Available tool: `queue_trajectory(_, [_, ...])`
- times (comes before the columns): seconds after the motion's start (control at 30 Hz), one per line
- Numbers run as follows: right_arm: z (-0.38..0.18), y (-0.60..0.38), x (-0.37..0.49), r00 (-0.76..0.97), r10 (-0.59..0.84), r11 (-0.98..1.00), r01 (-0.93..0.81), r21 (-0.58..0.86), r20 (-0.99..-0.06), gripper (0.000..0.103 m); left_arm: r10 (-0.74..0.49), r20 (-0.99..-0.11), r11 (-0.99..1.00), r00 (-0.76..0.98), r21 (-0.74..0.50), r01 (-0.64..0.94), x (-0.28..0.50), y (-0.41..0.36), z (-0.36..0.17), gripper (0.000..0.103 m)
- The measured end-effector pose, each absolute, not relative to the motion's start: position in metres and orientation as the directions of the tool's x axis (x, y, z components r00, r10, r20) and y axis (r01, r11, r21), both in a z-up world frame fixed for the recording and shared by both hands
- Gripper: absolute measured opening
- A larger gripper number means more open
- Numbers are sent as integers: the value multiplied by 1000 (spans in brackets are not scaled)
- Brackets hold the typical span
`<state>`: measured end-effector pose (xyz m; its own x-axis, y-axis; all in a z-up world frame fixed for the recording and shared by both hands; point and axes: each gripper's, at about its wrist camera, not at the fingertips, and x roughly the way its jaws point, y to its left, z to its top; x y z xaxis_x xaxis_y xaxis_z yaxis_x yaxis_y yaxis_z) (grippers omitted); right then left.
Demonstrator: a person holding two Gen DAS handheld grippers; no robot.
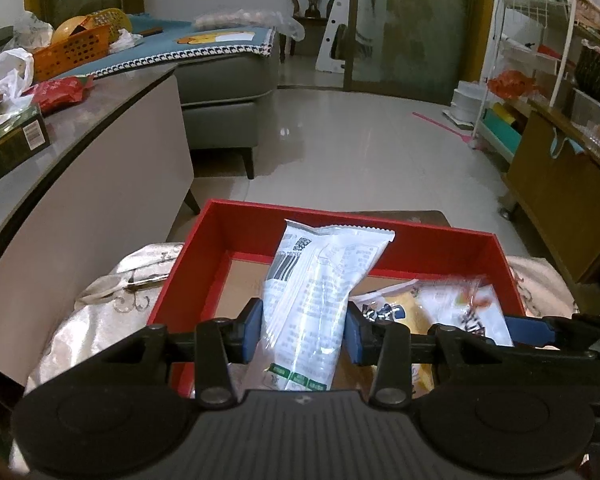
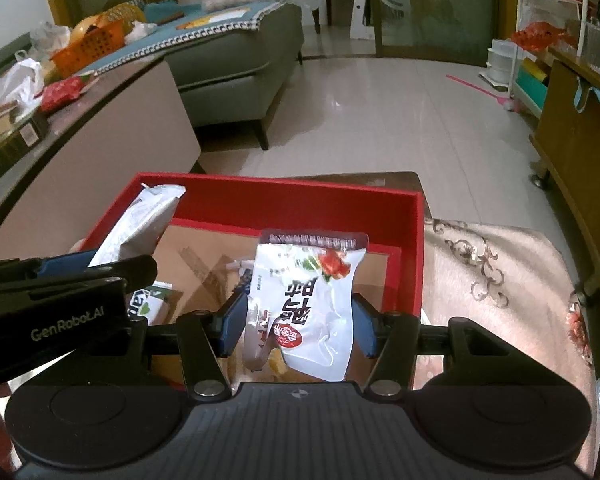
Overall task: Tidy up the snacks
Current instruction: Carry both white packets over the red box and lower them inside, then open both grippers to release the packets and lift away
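Step in hand: both grippers are carrying a packet over the red box (image 1: 236,224), so the placing of snacks into it is under way.
Left gripper (image 1: 305,330): its jaws are closing narrowly on the long white packet (image 1: 320,280), which is pointing toward 12 o'clock, far end tilted up over the box interior.
Right gripper (image 2: 296,326): its jaws are pinching the white packet with red print (image 2: 316,300), which is hanging above the cardboard floor of the box.
Box: it is sitting on a patterned cloth (image 2: 500,280) covering the table, at 12 o'clock from both cameras.
Already inside: a yellow-and-white packet (image 1: 412,312) is lying at about 2 o'clock of the left gripper.
Next move, as I judge it: lowering each packet flat onto free floor, then opening the jaws; the two grippers are working close together, so they risk bumping.
Hard to make out: the packets' lower ends are disappearing behind the gripper bodies; whether either packet is touching the box floor cannot be told; the printing is too blurred to read.
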<state>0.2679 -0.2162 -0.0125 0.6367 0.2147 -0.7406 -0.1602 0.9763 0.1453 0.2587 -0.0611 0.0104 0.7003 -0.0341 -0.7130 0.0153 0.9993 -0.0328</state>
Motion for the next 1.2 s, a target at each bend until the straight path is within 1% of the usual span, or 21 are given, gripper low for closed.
queue_trajectory(0.17, [-17, -216, 271, 628, 208, 978, -157, 140, -750, 63, -18, -721, 1000, 693, -8, 19, 261, -66, 5, 37])
queue_trajectory(0.37, [-21, -218, 272, 620, 199, 980, -147, 137, -759, 64, -14, -743, 1000, 670, -7, 13, 264, -64, -1, 42])
queue_trajectory(0.47, [-20, -219, 272, 622, 200, 979, -146, 139, -757, 64, 2, -750, 1000, 661, 11, 9, 264, -65, -3, 48])
queue_trajectory(0.6, [-19, -220, 271, 623, 201, 979, -143, 142, -756, 66, -6, -754, 1000, 656, -11, -3, 265, -58, 0, 56])
queue_trajectory(0.63, [-18, -220, 271, 622, 203, 979, -146, 143, -757, 66, -10, -751, 1000, 660, -20, -8, 264, -56, 2, 57])
queue_trajectory(0.7, [-18, -220, 270, 622, 203, 979, -146, 143, -756, 71, -16, -747, 999, 665, -32, -12, 264, -52, 4, 57])
queue_trajectory(0.9, [-15, -220, 267, 618, 202, 979, -150, 139, -759, 71, -14, -746, 999, 665, -34, -18, 261, -48, 6, 57])
queue_trajectory(1.0, [-12, -219, 265, 620, 196, 980, -143, 136, -760, 73, -10, -748, 999, 664, -28, -17, 259, -47, 8, 57])
queue_trajectory(1.03, [-12, -219, 264, 619, 196, 980, -144, 136, -761, 74, -11, -746, 999, 666, -29, -16, 258, -47, 9, 57])
queue_trajectory(1.1, [-10, -219, 262, 622, 193, 981, -143, 132, -758, 80, -12, -742, 999, 670, -32, -17, 255, -45, 12, 58])
queue_trajectory(1.2, [-7, -219, 257, 626, 184, 982, -142, 122, -757, 83, -15, -744, 999, 668, -33, -14, 250, -45, 15, 58])
